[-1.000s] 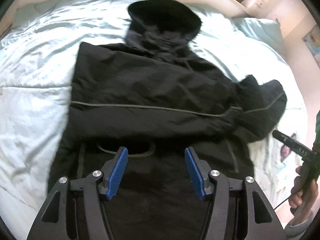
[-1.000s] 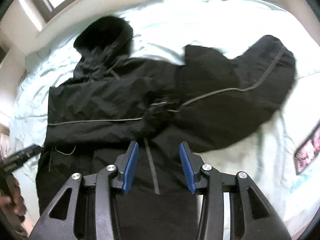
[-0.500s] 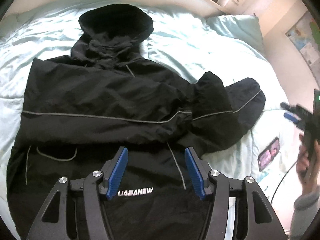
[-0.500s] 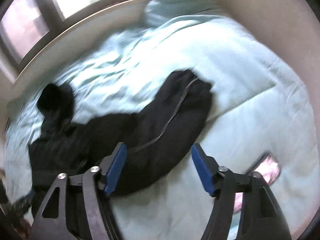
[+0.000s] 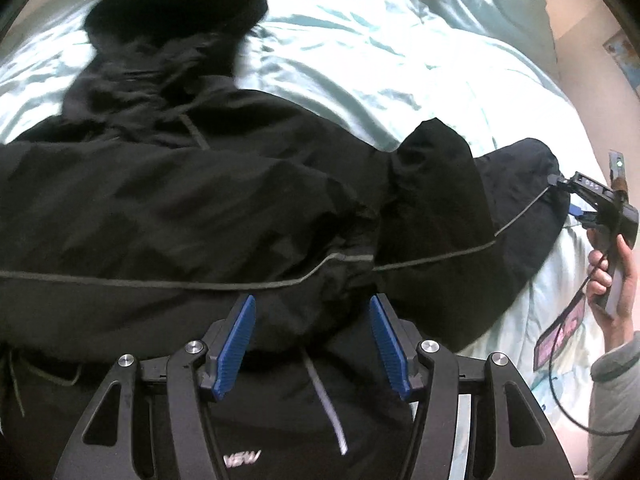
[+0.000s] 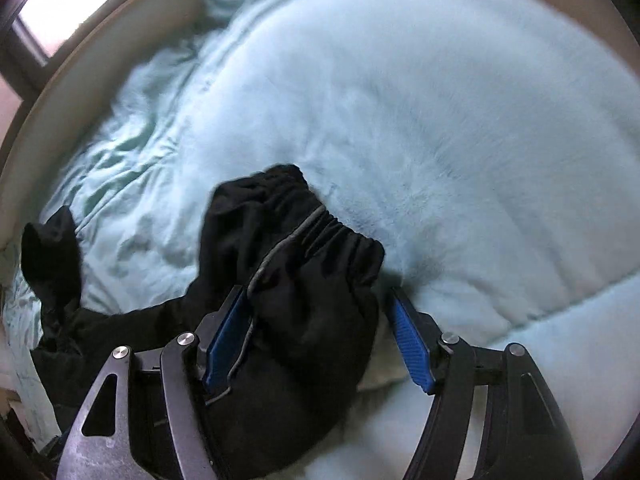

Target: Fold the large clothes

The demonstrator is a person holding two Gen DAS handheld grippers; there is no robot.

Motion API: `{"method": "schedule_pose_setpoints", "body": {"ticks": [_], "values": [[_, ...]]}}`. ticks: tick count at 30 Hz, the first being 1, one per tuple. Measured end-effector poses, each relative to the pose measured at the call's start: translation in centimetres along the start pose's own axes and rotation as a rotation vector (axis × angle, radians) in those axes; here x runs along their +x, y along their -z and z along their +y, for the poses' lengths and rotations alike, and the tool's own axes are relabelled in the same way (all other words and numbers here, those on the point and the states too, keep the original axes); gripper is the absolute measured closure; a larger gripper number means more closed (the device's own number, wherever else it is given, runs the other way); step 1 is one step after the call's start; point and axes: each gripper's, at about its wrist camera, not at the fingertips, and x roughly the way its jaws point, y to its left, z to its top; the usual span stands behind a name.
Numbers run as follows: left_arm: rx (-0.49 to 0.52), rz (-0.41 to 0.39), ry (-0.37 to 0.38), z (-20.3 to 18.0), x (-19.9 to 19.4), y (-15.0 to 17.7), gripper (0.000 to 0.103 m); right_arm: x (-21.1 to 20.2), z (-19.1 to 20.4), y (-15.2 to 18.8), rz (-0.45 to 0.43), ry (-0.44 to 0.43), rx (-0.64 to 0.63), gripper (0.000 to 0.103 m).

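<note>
A large black hooded jacket (image 5: 200,200) lies spread on the light blue bed, hood (image 5: 180,4) toward the far side, its right sleeve (image 5: 520,216) stretched out to the right. My left gripper (image 5: 312,344) is open and empty, low over the jacket's body. My right gripper (image 6: 316,340) is open, its jaws standing on either side of the sleeve's elastic cuff (image 6: 320,240); it also shows in the left wrist view (image 5: 576,200) at the sleeve end.
The light blue duvet (image 6: 440,120) covers the bed, with a pillow (image 5: 492,12) at the far right. A phone (image 5: 560,336) lies on the bed beside the sleeve. A pale bed frame (image 6: 100,56) and a wall border the bed.
My right gripper has swung right and come down around the sleeve cuff, still open. My left gripper has moved lower and closer over the jacket's body.
</note>
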Motion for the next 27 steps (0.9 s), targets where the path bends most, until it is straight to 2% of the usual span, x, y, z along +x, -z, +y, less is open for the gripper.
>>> {"method": "schedule_pose_setpoints", "body": {"ticks": [2,4,5,7,10,11,12,13,14,17,19,21,24,27], "values": [[0.016,0.014,0.025,-0.9,1.2,-1.1,0.042,0.7,0.2,-0.1,0.001,-0.016,-0.016,0.028],[0.032,0.043,0.063,-2.0,3.1,-2.2,0.042,0.7,1.3,0.1,-0.004,-0.017,-0.080,0.064],[0.034,0.055,0.074,-2.3,3.8,-2.5,0.042,0.1,1.8,0.4,-0.009,-0.037,-0.115,0.086],[0.038,0.090,0.109,-3.5,5.9,-3.3,0.043,-2.3,2.2,0.9,-0.046,-0.077,-0.124,0.087],[0.068,0.098,0.145,-5.4,7.4,-3.8,0.043,-8.3,1.3,2.1,-0.208,0.069,-0.145,0.088],[0.091,0.093,0.140,-6.2,7.9,-4.0,0.042,-9.6,0.4,2.2,-0.233,0.088,-0.124,0.088],[0.115,0.094,0.120,-7.1,8.7,-4.1,0.042,-10.6,-1.1,2.3,-0.236,0.077,-0.077,0.088],[0.128,0.099,0.101,-7.5,9.5,-4.2,0.042,-10.7,-2.5,2.4,-0.210,0.047,-0.024,0.088],[0.141,0.111,0.072,-7.9,10.7,-4.3,0.042,-9.9,-3.5,2.6,-0.170,0.055,0.006,0.088],[0.133,0.149,0.026,-8.0,13.3,-4.5,0.042,-5.7,-4.3,3.2,-0.072,0.176,0.011,0.088],[0.147,0.146,0.034,-8.3,12.9,-4.5,0.042,-3.5,-4.8,3.5,-0.028,0.225,0.016,0.088],[0.164,0.117,0.080,-8.2,10.8,-4.2,0.042,-3.6,-4.6,3.3,-0.023,0.234,0.023,0.088],[0.164,0.050,0.114,-6.6,6.7,-3.4,0.042,-5.5,-3.0,3.1,-0.045,0.205,-0.011,0.088],[0.144,-0.008,0.112,-4.0,2.9,-2.4,0.042,-8.0,0.2,3.8,-0.087,0.147,-0.077,0.088]]}}
